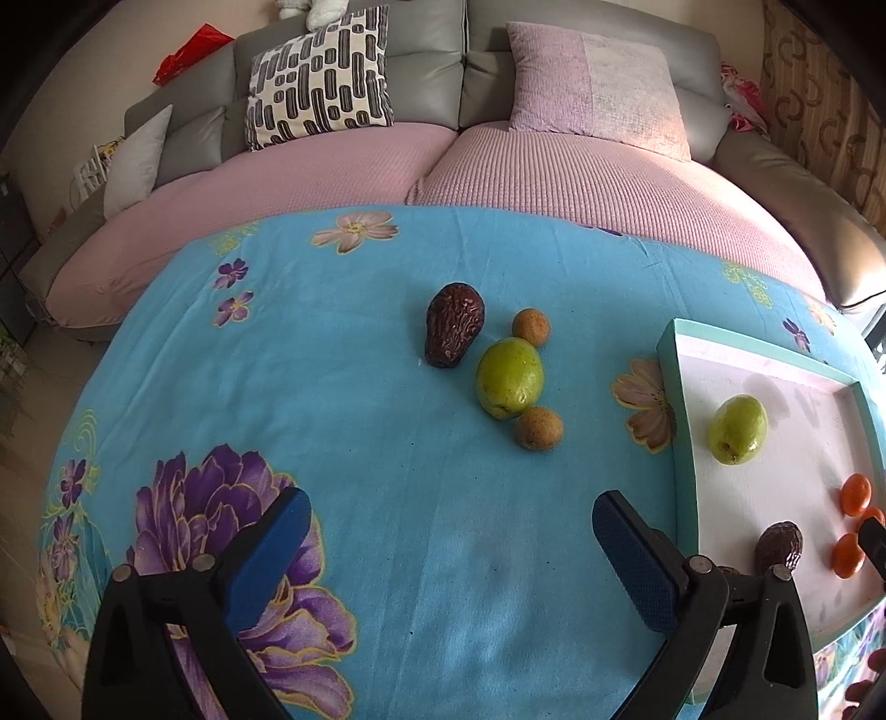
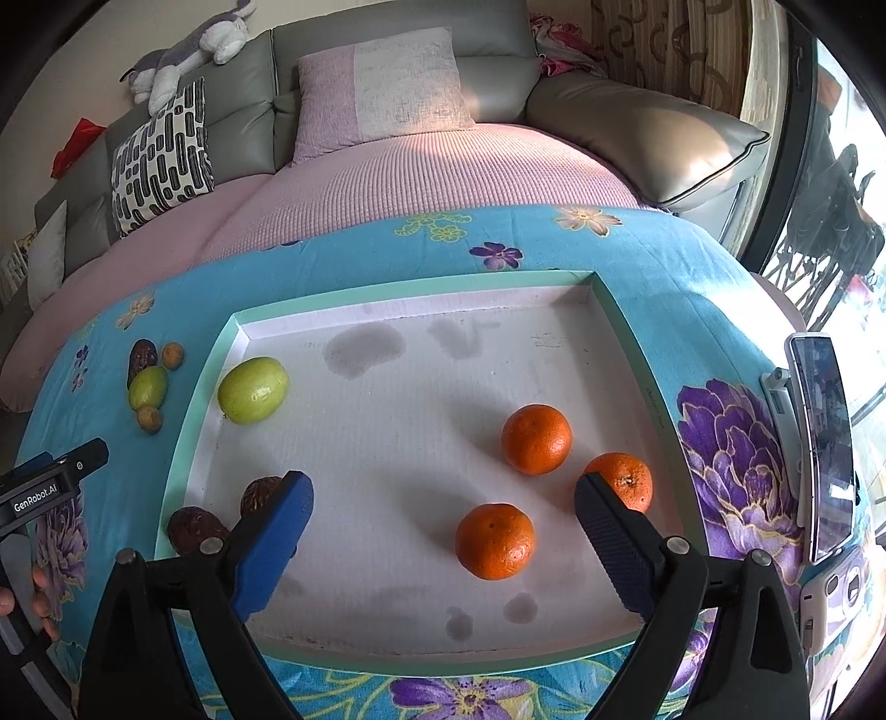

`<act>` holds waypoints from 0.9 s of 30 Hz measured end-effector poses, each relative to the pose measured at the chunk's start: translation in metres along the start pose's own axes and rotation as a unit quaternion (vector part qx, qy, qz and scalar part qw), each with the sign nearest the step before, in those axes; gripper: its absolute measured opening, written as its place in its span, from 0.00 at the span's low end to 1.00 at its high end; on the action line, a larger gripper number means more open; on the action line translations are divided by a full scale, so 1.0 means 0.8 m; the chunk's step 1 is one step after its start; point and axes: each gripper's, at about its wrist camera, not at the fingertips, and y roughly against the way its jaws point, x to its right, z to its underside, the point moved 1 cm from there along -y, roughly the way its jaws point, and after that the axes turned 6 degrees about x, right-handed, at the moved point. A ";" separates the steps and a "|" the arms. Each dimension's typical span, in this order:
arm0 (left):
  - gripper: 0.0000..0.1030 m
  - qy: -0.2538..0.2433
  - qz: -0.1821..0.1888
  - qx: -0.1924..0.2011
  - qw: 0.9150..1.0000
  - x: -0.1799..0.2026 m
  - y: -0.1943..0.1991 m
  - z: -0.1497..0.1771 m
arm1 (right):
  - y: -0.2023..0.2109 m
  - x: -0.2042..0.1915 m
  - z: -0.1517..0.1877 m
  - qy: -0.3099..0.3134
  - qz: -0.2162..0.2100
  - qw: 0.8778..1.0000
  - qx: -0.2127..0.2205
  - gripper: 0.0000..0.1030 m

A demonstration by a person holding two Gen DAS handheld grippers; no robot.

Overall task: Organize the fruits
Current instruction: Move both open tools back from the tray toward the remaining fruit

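Home living room — grey sofa [image 1: 354, 50], cushions [image 1: 318, 83], plush toy [image 2: 188, 50].

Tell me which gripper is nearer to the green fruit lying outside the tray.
Left. The left gripper hovers open over the cloth, facing the green fruit ahead. The right gripper is open above the tray, farther from it.

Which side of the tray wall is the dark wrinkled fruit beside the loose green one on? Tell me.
Outside. The dark wrinkled fruit lies on the blue cloth beside the loose green fruit, left of the tray wall.
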 end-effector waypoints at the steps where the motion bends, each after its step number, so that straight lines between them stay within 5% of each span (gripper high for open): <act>1: 1.00 0.001 -0.001 0.001 1.000 -0.001 0.001 0.000 | 0.000 -0.002 0.000 0.001 -0.001 1.000 0.003 0.93; 14: 1.00 0.004 -0.007 0.036 0.999 -0.018 0.019 -0.011 | -0.009 -0.049 -0.008 0.036 -0.026 0.999 0.019 0.93; 27: 1.00 0.056 -0.011 0.097 0.994 -0.089 0.026 -0.030 | -0.010 -0.113 -0.010 0.079 -0.055 0.995 0.040 0.93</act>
